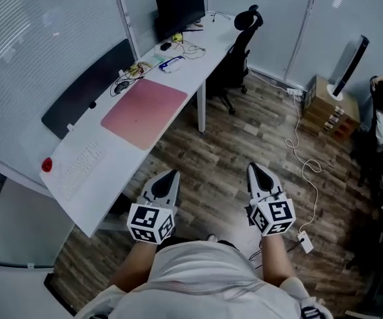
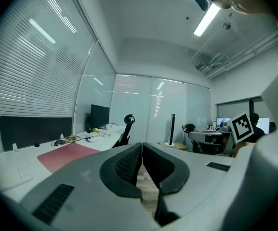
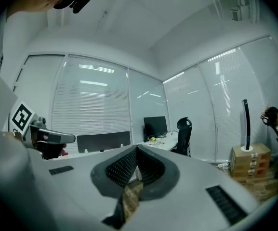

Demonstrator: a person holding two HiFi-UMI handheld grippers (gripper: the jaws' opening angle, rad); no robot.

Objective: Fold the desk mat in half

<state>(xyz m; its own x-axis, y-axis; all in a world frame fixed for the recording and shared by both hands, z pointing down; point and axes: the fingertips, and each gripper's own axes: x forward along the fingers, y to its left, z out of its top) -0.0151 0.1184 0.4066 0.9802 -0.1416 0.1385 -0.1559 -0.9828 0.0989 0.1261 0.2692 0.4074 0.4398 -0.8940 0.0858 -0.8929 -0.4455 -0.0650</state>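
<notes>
Approach phase, we hold nothing yet. Left gripper: jaws together, empty. Right gripper: same, pressed together, empty. Both hang over floor, short of desk. We should step in, open both, pinch two corners of one short edge of pink desk mat, carry across evenly so edges meet. Mat lies flat on desk, ahead and left of both fingertip pairs, well apart from them.

We note the desk mat: pink-red, rectangular, rounded corners. It lies flat and unfolded on the white desk, one side reaching the desk's front edge.
</notes>
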